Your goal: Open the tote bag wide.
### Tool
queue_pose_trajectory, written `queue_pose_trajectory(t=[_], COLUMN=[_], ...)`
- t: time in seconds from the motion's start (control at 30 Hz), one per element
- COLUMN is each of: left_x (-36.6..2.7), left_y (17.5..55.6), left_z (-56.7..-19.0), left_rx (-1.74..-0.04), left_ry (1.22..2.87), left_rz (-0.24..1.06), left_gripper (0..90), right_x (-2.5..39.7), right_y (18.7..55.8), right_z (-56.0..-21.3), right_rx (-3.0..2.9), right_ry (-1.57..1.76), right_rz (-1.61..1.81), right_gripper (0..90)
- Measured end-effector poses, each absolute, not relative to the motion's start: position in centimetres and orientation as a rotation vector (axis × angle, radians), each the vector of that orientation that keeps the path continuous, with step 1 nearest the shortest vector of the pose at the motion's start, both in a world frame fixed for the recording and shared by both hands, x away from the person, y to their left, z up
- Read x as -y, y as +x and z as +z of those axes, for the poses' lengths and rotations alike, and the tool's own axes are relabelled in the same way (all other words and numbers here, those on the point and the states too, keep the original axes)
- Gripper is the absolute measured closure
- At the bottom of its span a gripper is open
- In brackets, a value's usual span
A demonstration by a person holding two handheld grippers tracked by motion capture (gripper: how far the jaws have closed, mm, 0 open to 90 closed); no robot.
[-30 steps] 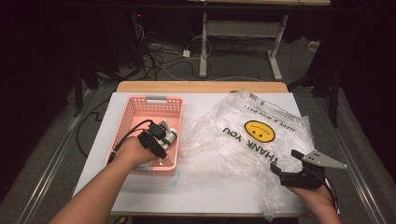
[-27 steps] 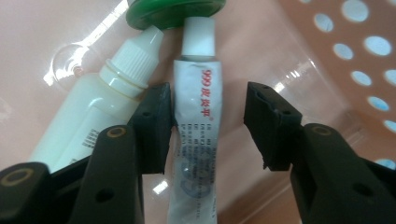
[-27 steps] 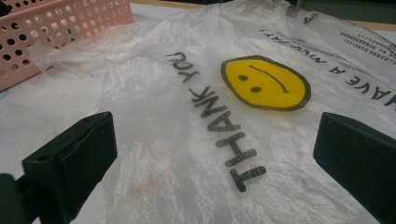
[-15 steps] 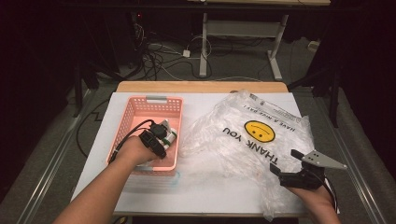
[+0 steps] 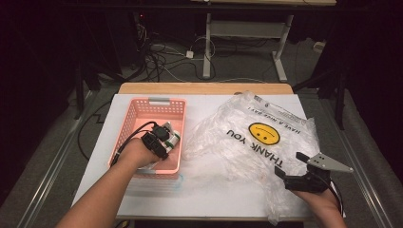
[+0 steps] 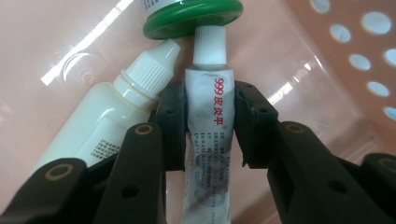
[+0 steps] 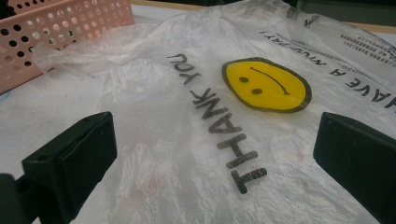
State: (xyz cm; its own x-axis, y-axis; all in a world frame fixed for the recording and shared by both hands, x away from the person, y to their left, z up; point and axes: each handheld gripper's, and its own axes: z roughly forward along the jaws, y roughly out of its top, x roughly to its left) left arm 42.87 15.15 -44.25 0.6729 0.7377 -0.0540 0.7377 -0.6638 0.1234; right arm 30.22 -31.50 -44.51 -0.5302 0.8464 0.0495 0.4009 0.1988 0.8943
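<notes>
The left gripper (image 6: 205,126) was down inside the pink basket (image 5: 138,115), which sat on the left half of the desk (image 5: 204,194), and its two black jaws were clamped on a white ointment tube (image 6: 208,140) printed with red "999" lettering, one pad pressing each side of the tube just below its ribbed white cap. In the left gripper view a white dropper bottle (image 6: 107,121) lay just beside the tube at the left, its pointed cap tilted toward the tube's cap, and a round green lid (image 6: 191,16) of a third container rested against the tube's cap at the top. In the high view the person's left hand (image 5: 138,154) reached into the basket's near end, with the gripper's black cable looping across the basket floor. A crumpled clear plastic bag (image 5: 266,142) printed with a yellow smiley face (image 7: 266,84) and "THANK YOU" spread over the right half of the desk, its left edge close to the basket's right wall. The right gripper (image 5: 280,176) was held low at the desk's near right corner, over the bag's near edge, and its jaws stood wide apart with nothing between them but the bag's surface below.
</notes>
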Motion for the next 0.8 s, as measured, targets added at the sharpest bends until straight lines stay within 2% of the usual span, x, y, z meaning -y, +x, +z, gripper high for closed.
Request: queue_pose_trajectory(t=[0.43, 0.53, 0.63, 0.8], left_x=[-15.1, -15.0, -15.0, -15.0], left_y=[42.8, 42.8, 42.8, 42.8], left_z=[-44.3, -44.2, -44.2, -44.2], left_rx=[-1.199, -1.196, -1.189, -1.188], left_ry=[2.751, 2.751, 2.754, 2.755], left_rz=[0.010, 0.009, 0.007, 0.006], left_gripper=[65.3, 65.4, 65.3, 65.3], right_x=[30.8, 30.0, 28.4, 25.6], right_y=[30.3, 30.5, 30.9, 32.2], right_z=[-44.3, -43.8, -43.1, -43.1], right_rx=[-2.059, -2.098, -2.139, -2.228], right_ry=[1.131, 1.098, 1.028, 0.953], right_rz=[1.297, 1.305, 1.314, 1.281], right_gripper=[1.2, 5.9, 15.9, 25.4])
